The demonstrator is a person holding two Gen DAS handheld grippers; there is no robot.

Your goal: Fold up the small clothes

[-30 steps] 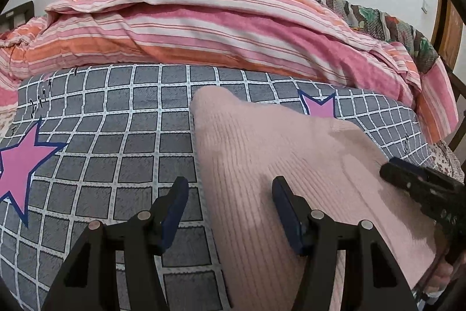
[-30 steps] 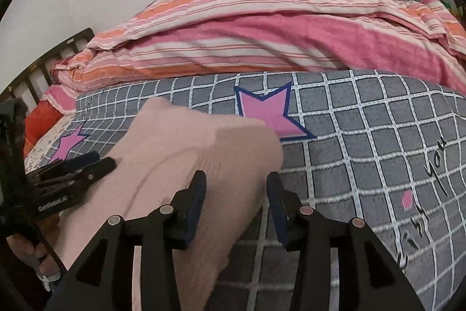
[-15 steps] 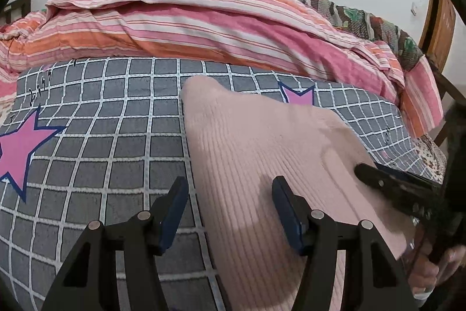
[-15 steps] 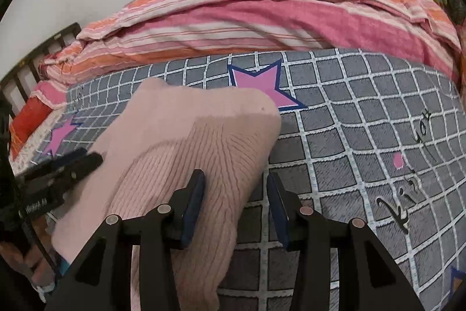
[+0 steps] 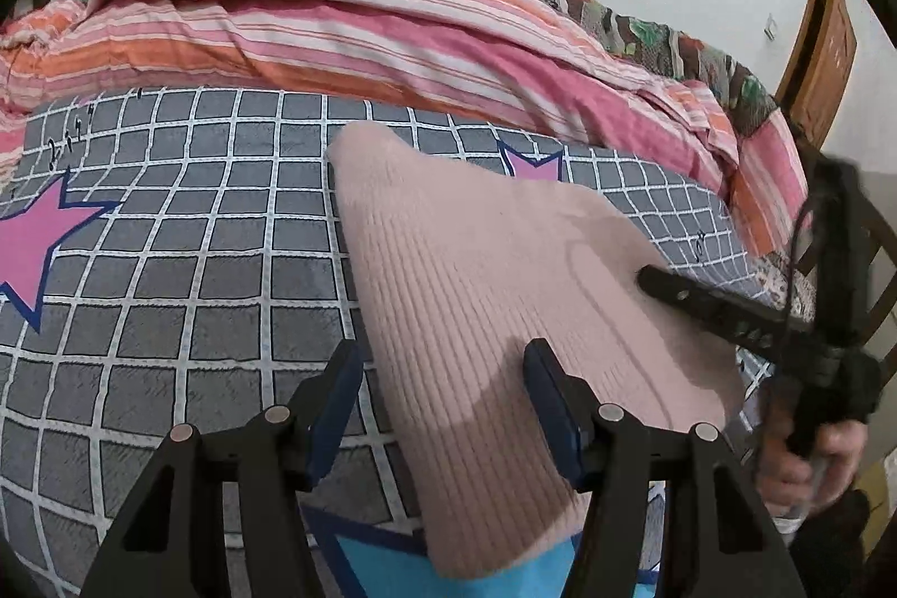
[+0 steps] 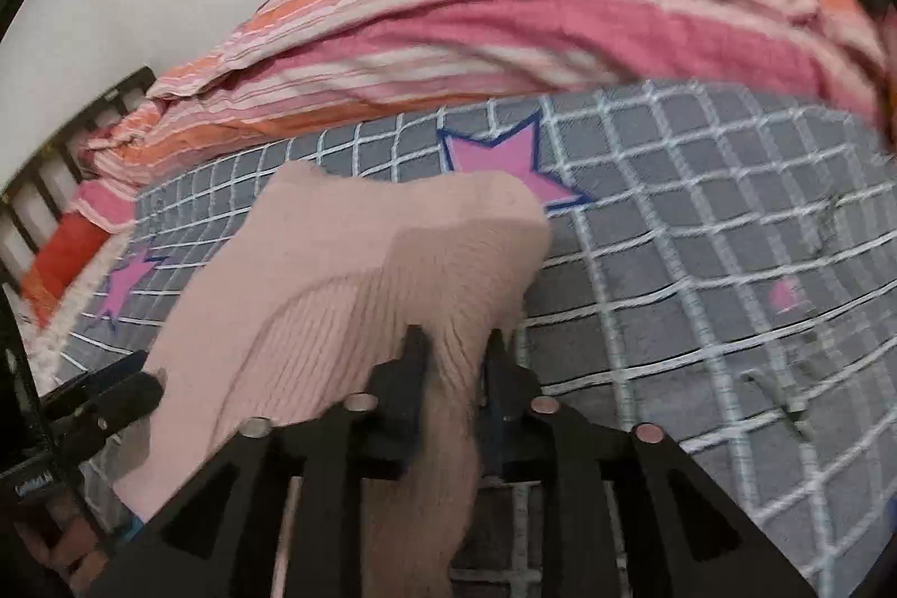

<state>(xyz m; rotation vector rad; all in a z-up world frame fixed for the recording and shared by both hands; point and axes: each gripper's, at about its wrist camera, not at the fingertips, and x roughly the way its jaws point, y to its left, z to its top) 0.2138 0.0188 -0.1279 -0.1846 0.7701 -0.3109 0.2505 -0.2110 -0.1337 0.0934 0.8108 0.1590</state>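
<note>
A pale pink ribbed knit garment (image 5: pixel 476 262) lies flat on the grey checked bedsheet (image 5: pixel 196 262). My left gripper (image 5: pixel 443 374) stands open over the garment's near left edge, one finger over the sheet and the other over the knit, not pinching. In the right wrist view, the garment (image 6: pixel 364 262) has its right edge bunched between the pads of my right gripper (image 6: pixel 455 346), whose jaws are closing on the fabric. The right gripper's tip (image 5: pixel 644 273) shows over the garment's right side, held by a hand (image 5: pixel 807 469). The left gripper (image 6: pixel 151 379) appears at the left.
A pink and orange striped duvet (image 5: pixel 392 26) is heaped along the back of the bed. Pink stars (image 6: pixel 499 161) mark the sheet. A wooden door (image 5: pixel 818 54) stands at the right and a dark bed rail (image 6: pixel 61 149) at the left. A blue patch (image 5: pixel 392 564) lies near the front edge.
The right gripper's jaws have narrowed onto the garment's right edge, which now bunches between them. The left gripper has slid sideways and stayed open.
</note>
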